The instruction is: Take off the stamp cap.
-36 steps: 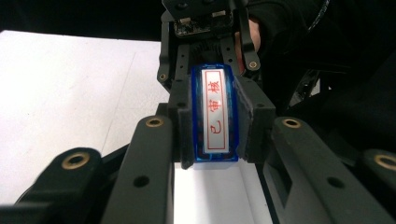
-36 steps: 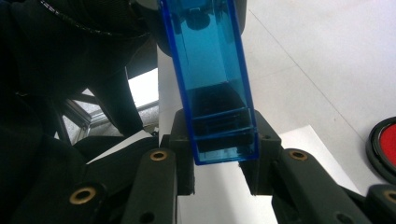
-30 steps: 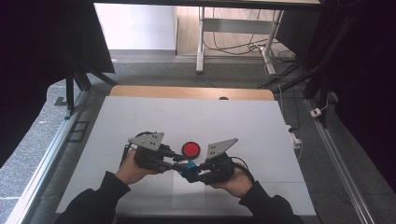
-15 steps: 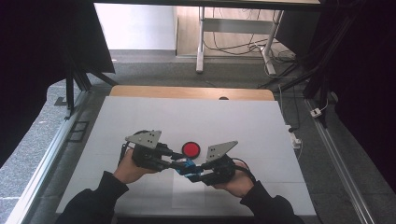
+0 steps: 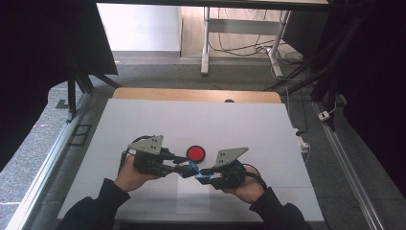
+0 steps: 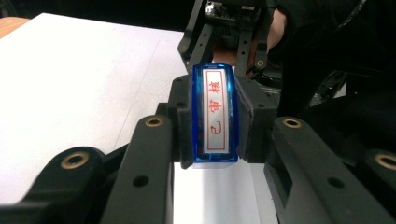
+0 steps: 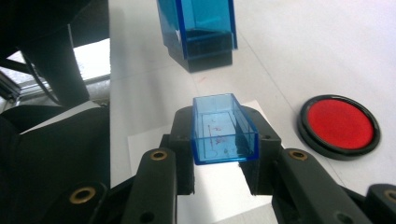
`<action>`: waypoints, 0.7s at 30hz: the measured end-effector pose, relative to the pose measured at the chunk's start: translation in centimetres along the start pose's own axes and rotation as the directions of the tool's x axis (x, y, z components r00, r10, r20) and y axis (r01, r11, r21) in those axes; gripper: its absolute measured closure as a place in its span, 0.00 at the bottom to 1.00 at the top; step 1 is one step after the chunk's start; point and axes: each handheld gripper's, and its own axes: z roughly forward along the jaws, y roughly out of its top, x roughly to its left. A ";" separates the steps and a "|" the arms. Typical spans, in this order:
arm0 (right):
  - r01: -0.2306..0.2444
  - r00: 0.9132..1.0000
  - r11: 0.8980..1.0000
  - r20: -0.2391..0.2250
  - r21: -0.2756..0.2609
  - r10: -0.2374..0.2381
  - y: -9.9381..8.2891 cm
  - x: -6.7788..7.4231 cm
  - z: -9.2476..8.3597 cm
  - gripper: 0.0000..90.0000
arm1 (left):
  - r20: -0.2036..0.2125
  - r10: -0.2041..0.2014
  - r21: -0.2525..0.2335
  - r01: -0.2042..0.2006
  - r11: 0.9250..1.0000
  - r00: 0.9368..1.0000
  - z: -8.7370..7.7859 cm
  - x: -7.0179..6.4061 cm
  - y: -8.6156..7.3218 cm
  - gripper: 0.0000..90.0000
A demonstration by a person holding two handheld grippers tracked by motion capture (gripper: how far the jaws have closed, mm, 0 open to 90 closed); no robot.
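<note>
Above the white worktop (image 5: 143, 120), the left gripper (image 6: 215, 116) clamps a light, rigid blue plastic stamp (image 6: 215, 116) by its flat sides, while the right gripper (image 7: 224, 133) pinches its slippery, thin-walled clear blue cap (image 7: 223, 128).

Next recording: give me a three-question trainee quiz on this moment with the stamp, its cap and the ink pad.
1. True or false: the left gripper is closed on the blue stamp.
2. What does the right gripper hold? A) the red ink pad B) the clear blue cap C) nothing
3. In the high view, does the red ink pad lie nearer the person than the grippers, or beyond them?

Key:
1. True: both jaws press the stamp's sides, its label with red characters facing the camera.
2. B: the blue cap sits clamped, open side up.
3. Beyond them, on the white table, untouched.
</note>
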 end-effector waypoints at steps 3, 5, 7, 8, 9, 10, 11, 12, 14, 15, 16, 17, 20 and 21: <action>-0.008 1.000 1.000 0.018 -0.002 0.008 -0.1 0.0 -0.4 0.76 | -0.019 -0.009 0.003 0.009 1.000 1.000 -0.1 -0.2 -0.1 0.78; -0.011 1.000 1.000 0.024 -0.013 0.011 -0.2 0.0 -0.7 0.76 | -0.031 -0.018 0.003 0.018 1.000 0.999 -0.2 -0.3 -0.2 0.78; -0.009 1.000 0.999 0.029 -0.031 0.010 -0.3 0.0 -1.1 0.76 | -0.043 -0.028 0.008 0.028 1.000 0.999 -0.2 -0.3 -0.2 0.78; -0.006 0.999 0.999 0.034 -0.033 0.007 -0.3 0.0 -1.3 0.76 | -0.050 -0.032 0.011 0.032 0.999 0.998 -0.2 -0.4 -0.3 0.78; -0.009 0.999 0.999 0.041 -0.043 0.011 -0.4 0.0 -1.5 0.76 | -0.056 -0.038 0.012 0.038 0.999 0.998 -0.2 -0.5 -0.3 0.78; -0.010 0.999 0.999 0.050 -0.042 0.012 -0.5 0.0 -1.6 0.76 | -0.060 -0.042 0.014 0.043 0.999 0.997 -0.2 -0.5 -0.3 0.78; -0.017 0.998 0.999 0.058 -0.044 0.019 -0.5 0.0 -1.7 0.76 | -0.067 -0.042 0.017 0.044 0.999 0.997 -0.2 -0.6 -0.4 0.78; -0.024 0.998 0.999 0.062 -0.044 0.026 -0.7 0.0 -1.9 0.76 | -0.071 -0.047 0.016 0.049 0.999 0.996 -0.2 -0.7 -0.4 0.78; -0.040 0.996 0.998 0.075 -0.047 0.043 -0.8 -0.1 -2.1 0.76 | -0.080 -0.052 0.016 0.054 0.998 0.995 -0.2 -0.8 -0.4 0.78; -0.050 0.996 0.997 0.078 -0.050 0.054 -0.9 -0.1 -2.2 0.76 | -0.085 -0.056 0.014 0.058 0.998 0.995 -0.2 -0.8 -0.4 0.78; -0.059 0.995 0.997 0.080 -0.054 0.063 -1.0 -0.1 -2.3 0.76 | -0.092 -0.062 0.012 0.064 0.998 0.994 -0.2 -0.9 -0.5 0.78; -0.068 0.994 0.996 0.085 -0.053 0.072 -1.0 -0.1 -2.4 0.76 | -0.098 -0.069 0.009 0.070 0.997 0.993 -0.2 -0.9 -0.5 0.78; -0.096 0.991 0.994 0.091 -0.059 0.101 -1.2 -0.1 -2.7 0.76 | -0.108 -0.085 0.008 0.087 0.996 0.991 -0.1 -1.1 -0.7 0.78; -0.098 0.990 0.993 0.092 -0.063 0.103 -1.3 0.0 -2.8 0.76 | -0.112 -0.084 0.012 0.086 0.996 0.990 0.0 -1.2 -0.7 0.78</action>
